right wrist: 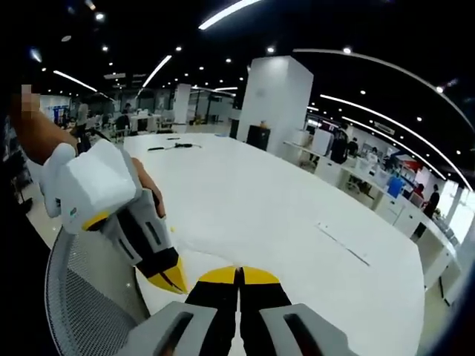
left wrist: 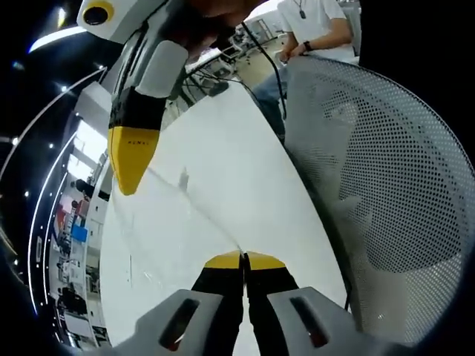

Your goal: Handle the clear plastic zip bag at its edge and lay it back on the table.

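The left claw (left wrist: 243, 259) sat at the bottom of the left gripper view, its yellow tips pressed together and pinching the edge of the clear plastic zip bag (left wrist: 159, 237). The bag was faint, a see-through sheet against the white desk (left wrist: 245, 148), readable mostly by its creases and glints. From the pinch, one crease ran up and to the left across that view toward the right claw (left wrist: 132, 167), so the bag's long axis seemed to lie between the two claws. The right claw came down from the top of that view, its yellow tip pointing down at the far end of that crease; whether it gripped the bag there, I could not tell.

In the right gripper view, the right claw (right wrist: 239, 276) showed its yellow tips closed against each other, a thin dark line between them. The bag could not be made out at those tips. Just beside them to the left, the left claw (right wrist: 167, 274) reached in, held by a person's hand (right wrist: 145, 189), its yellow tip angled down toward the desk (right wrist: 297, 222). A grey mesh chair back (left wrist: 386, 170) stood at the desk's edge, and a person in a white shirt (left wrist: 315, 26) sat beyond it.
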`<state>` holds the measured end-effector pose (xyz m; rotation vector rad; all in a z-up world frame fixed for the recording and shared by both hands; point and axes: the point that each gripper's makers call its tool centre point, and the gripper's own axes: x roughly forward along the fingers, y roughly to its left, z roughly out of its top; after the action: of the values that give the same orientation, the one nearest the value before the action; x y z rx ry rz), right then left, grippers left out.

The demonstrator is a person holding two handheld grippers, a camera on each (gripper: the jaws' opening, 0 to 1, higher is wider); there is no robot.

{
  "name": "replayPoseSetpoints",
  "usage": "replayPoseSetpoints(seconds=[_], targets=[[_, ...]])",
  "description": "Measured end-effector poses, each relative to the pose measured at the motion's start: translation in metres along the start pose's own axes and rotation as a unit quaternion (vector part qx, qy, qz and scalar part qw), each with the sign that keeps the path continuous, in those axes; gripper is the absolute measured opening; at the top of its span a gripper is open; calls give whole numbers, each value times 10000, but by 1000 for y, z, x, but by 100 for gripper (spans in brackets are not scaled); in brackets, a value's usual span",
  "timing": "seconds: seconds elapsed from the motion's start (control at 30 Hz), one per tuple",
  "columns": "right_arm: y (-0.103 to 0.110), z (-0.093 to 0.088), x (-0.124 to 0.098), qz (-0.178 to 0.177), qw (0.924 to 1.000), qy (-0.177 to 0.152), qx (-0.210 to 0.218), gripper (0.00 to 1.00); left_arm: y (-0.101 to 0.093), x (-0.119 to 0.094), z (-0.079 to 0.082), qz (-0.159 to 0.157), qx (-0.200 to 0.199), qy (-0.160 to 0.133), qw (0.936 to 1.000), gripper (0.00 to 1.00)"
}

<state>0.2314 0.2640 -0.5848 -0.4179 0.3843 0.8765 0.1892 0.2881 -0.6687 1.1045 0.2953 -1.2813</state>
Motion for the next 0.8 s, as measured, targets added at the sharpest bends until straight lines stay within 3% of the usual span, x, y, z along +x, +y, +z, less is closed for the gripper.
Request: replayPoseSetpoints(seconds=[0.3, 0.43, 0.6, 0.73, 0.8], targets=[[-1, -3, 11, 29, 9993, 173, -320, 0, 16, -7, 6, 290, -271, -268, 9989, 0], [-1, -6, 21, 43, 9984, 308, -477, 0, 25, -16, 22, 449, -629, -733, 9943, 2], [1, -12, 35, 109, 9958, 463, -784, 0, 36, -33, 31, 637, -1246, -1077, 9843, 6], [1, -17, 43, 135, 9947, 530, -876, 0, 41, -48, 32, 812, -1801, -1289, 9718, 14], [0, -21, 48, 129, 9928, 602, -1030, 0, 44, -59, 30, 948, -2194, -1417, 9606, 18]])
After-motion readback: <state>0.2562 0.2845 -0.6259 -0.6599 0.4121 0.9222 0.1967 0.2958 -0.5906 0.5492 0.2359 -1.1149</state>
